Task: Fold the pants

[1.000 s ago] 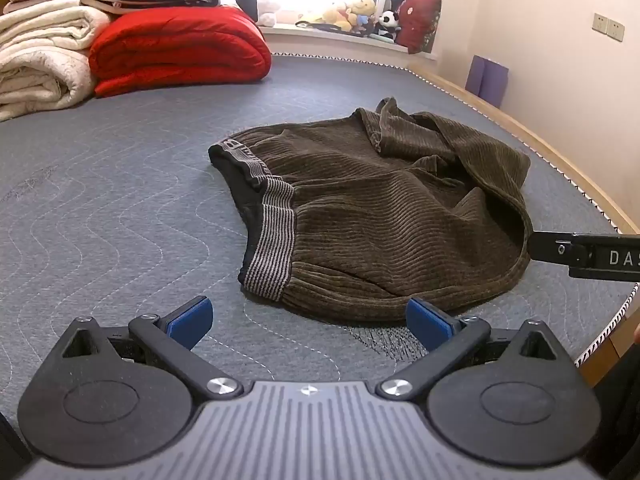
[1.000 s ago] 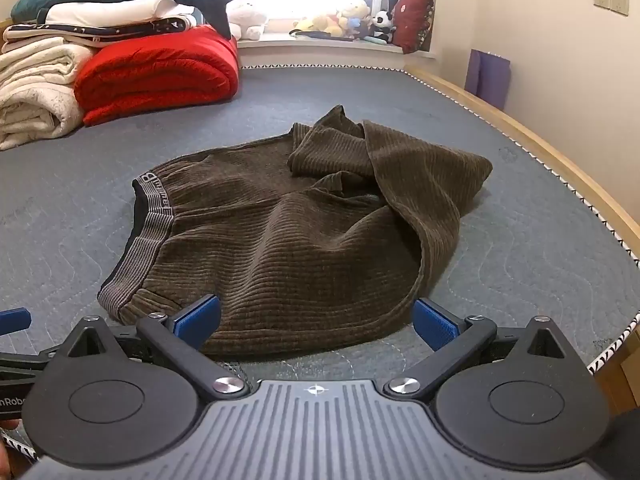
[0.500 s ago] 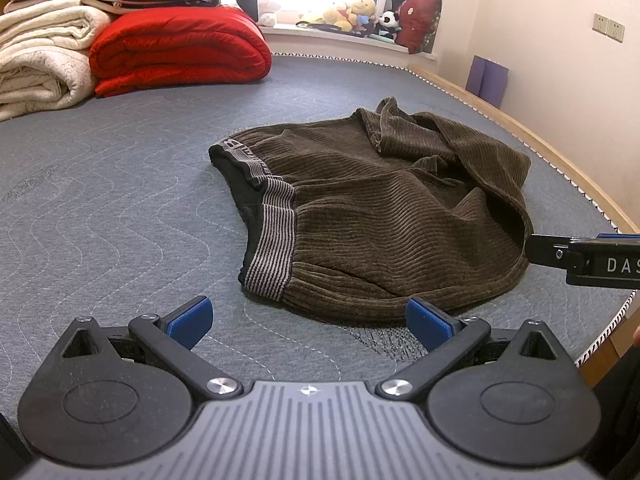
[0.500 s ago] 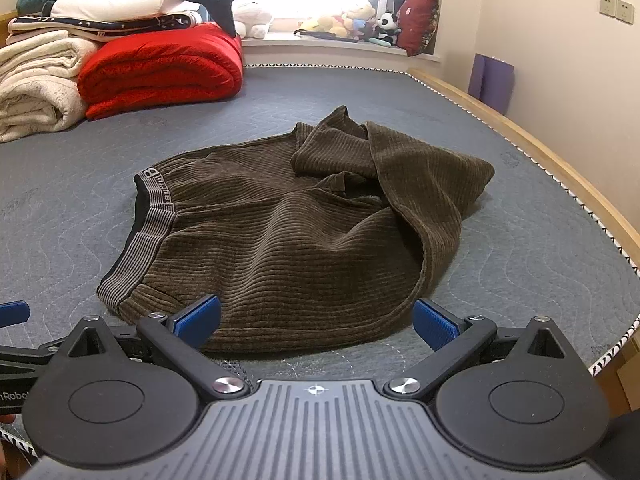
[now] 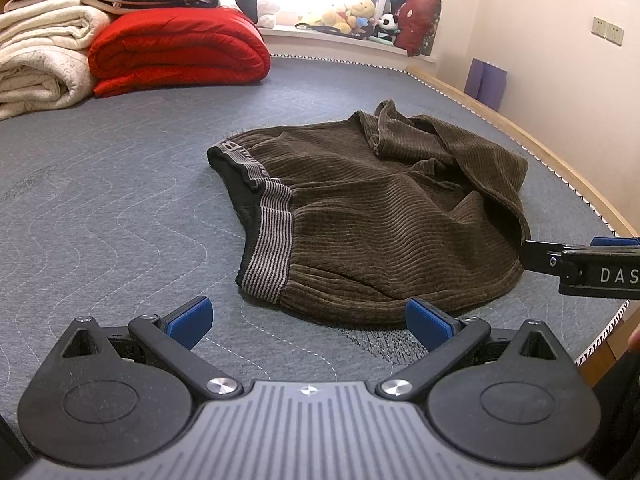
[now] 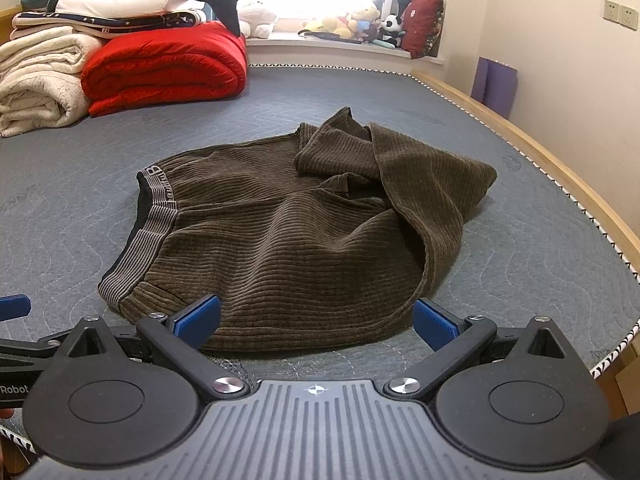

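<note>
**Pants on the bed, both grippers approaching**

Little has moved since the earlier frame. Your brown corduroy pants point(image 6: 288, 240) lie crumpled on the grey mattress point(image 5: 100, 208): soft, limp, moderately heavy. Take the striped waistband point(image 5: 270, 248). Left gripper point(image 5: 308, 320) and right gripper point(image 6: 316, 320) hover with fingers wide, empty.

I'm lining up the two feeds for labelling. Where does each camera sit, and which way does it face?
Left wrist: rides the left gripper, low at the near bed edge, facing the pants' striped waistband; its own open blue fingers show, and the right gripper pokes in at right.
Right wrist: rides the right gripper, aimed at the pants' middle; its open fingers show, and the left gripper enters at left.
Shared: the pants, grey mattress, red blanket, window toys.
</note>
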{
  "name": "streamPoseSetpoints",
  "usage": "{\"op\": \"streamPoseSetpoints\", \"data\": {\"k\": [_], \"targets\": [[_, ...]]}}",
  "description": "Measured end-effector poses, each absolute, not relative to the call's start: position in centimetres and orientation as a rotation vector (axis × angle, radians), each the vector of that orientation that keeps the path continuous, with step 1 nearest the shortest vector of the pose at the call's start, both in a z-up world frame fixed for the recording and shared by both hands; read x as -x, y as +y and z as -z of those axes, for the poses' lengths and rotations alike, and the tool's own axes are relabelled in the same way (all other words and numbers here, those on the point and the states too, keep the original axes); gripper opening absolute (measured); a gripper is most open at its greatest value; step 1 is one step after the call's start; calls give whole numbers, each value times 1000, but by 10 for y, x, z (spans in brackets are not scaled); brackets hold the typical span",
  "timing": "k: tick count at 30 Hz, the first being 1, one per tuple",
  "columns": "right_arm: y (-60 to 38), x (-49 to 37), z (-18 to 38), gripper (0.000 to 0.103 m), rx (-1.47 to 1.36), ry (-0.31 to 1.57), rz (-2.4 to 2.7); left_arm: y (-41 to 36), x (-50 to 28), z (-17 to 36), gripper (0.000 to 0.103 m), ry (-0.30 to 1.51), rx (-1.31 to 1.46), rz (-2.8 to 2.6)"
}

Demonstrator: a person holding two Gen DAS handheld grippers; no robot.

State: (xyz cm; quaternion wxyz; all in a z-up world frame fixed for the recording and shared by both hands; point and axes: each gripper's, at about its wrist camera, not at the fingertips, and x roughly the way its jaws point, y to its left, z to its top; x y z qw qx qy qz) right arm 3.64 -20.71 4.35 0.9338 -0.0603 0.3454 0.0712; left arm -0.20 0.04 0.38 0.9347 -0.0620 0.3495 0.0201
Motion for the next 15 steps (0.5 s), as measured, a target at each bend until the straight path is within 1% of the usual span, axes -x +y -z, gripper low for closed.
{"op": "streamPoseSetpoints", "data": {"k": [7,13,15], "targets": [[-207,-36,-43,101,124,710,-159,1,4,-6,103,706,117,-49],[-208,-37,-44,100,116,713,-168,0,12,-10,103,643,82,-62],[-208,-38,-45,98,115,714,-171,2,11,-11,99,649,83,-51]]}}
